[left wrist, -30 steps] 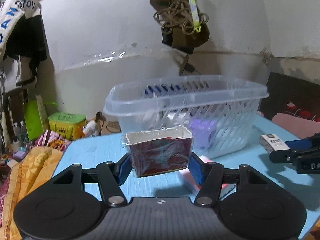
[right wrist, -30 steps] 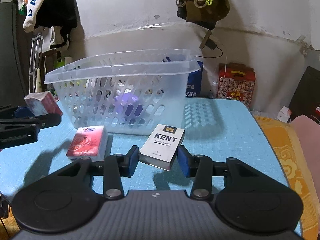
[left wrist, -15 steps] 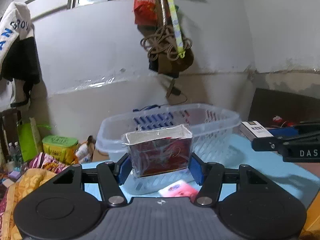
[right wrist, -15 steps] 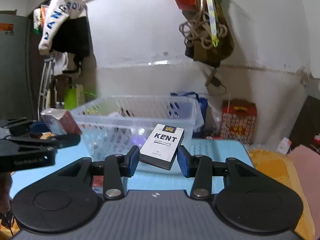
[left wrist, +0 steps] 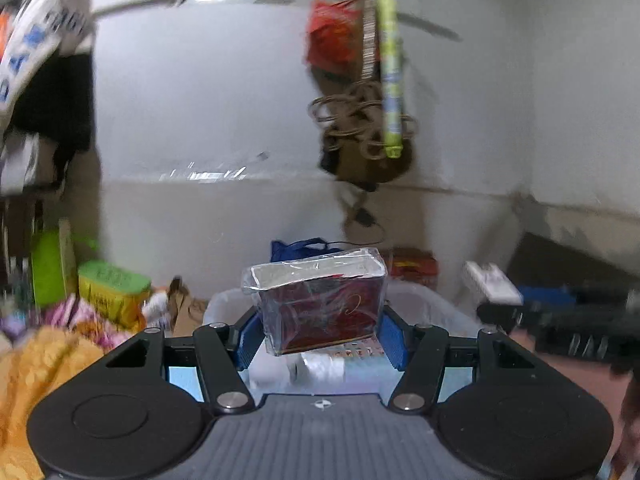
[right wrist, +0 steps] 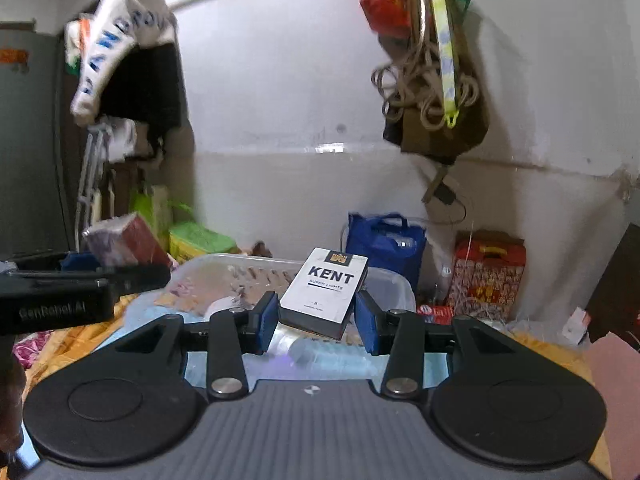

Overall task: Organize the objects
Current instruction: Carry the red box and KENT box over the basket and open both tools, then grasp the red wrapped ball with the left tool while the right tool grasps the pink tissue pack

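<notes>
My left gripper (left wrist: 318,334) is shut on a dark red pack wrapped in clear film (left wrist: 320,306) and holds it above the clear plastic basket (left wrist: 440,312). My right gripper (right wrist: 318,320) is shut on a white KENT cigarette pack (right wrist: 326,290), also held above the basket (right wrist: 396,284). In the right wrist view the left gripper (right wrist: 80,280) with the red pack (right wrist: 128,244) shows at the left. In the left wrist view the right gripper (left wrist: 560,314) with the white pack (left wrist: 490,284) shows at the right. Items lie inside the basket, blurred.
The basket stands on a light blue table (right wrist: 436,362). Behind it are a blue bag (right wrist: 384,240), a red patterned box (right wrist: 484,272) and a green-lidded tub (left wrist: 112,288). A rope and bag (right wrist: 432,112) hang on the white wall. An orange cloth (left wrist: 36,360) lies left.
Both grippers have risen with their packs from table level to above the basket's rim. The red-white pack on the table has dropped out of sight.
</notes>
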Action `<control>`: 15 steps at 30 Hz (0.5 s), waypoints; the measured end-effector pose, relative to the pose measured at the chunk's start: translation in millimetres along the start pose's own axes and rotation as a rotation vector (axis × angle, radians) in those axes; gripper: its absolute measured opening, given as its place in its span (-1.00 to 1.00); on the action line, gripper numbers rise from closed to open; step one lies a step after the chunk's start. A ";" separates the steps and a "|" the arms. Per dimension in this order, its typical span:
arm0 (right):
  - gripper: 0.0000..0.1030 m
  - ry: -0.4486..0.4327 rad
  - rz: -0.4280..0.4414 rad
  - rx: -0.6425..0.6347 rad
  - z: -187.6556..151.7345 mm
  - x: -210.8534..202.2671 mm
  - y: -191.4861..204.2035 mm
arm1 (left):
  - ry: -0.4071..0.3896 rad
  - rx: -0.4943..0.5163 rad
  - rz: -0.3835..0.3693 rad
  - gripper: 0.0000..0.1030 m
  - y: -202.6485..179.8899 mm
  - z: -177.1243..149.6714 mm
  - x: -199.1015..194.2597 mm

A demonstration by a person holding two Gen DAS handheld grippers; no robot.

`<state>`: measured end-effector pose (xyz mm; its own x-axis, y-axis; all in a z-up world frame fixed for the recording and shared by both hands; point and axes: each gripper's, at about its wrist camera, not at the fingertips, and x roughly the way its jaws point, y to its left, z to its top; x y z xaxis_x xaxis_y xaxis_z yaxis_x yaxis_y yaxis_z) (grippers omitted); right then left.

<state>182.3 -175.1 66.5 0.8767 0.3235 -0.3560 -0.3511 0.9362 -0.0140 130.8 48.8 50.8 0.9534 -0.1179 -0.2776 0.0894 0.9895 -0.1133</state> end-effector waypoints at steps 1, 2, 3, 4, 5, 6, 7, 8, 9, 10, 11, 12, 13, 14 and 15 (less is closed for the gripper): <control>-0.12 0.016 0.003 -0.006 7.4 16.1 -2.0 | 0.025 0.003 0.005 0.24 0.6 7.4 14.2; -0.12 0.037 0.003 -0.017 8.3 25.1 -2.3 | 0.055 -0.005 0.008 0.24 1.6 13.1 29.1; -0.12 0.039 -0.013 -0.013 8.8 34.9 -3.8 | 0.092 -0.025 -0.006 0.24 3.9 16.7 44.9; -0.12 0.044 -0.004 -0.022 6.1 40.3 -4.9 | 0.116 -0.048 -0.023 0.24 6.8 16.3 55.6; -0.12 0.062 0.022 -0.030 1.3 46.4 -6.1 | 0.129 -0.074 -0.033 0.24 9.2 13.0 63.3; -0.11 0.069 0.022 -0.018 -5.1 50.8 -7.6 | 0.143 -0.077 -0.041 0.24 9.5 8.1 69.6; -0.11 0.072 0.019 -0.016 -11.0 52.8 -8.2 | 0.145 -0.071 -0.040 0.25 9.2 2.3 73.4; -0.10 0.067 0.018 -0.025 -16.7 54.8 -7.9 | 0.138 -0.068 -0.031 0.28 9.0 -2.3 75.2; 0.01 0.054 0.002 -0.024 -20.7 56.1 -8.1 | 0.136 -0.070 -0.029 0.45 9.6 -6.0 77.9; 0.19 0.036 -0.018 -0.014 -23.4 56.0 -9.1 | 0.134 -0.078 -0.032 0.73 11.5 -9.0 80.4; 0.69 0.024 -0.023 0.004 -24.2 54.5 -11.6 | 0.127 -0.084 -0.022 0.86 14.0 -10.5 81.4; 1.00 0.006 -0.043 0.035 -25.8 50.8 -14.9 | 0.115 -0.089 -0.004 1.00 15.6 -11.5 80.2; 1.00 -0.021 -0.054 0.057 -25.4 45.2 -18.2 | 0.098 -0.098 0.002 1.00 19.1 -11.2 75.6; 1.00 -0.053 -0.048 0.076 -25.5 37.4 -22.8 | 0.087 -0.104 0.007 1.00 22.8 -8.7 70.3; 1.00 -0.065 -0.039 0.094 -24.8 30.5 -26.2 | 0.077 -0.102 0.017 1.00 25.2 -7.7 64.9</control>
<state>210.0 -193.2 32.8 0.9096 0.2923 -0.2952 -0.2869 0.9559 0.0624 192.6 65.5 22.6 0.9292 -0.1115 -0.3524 0.0403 0.9783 -0.2034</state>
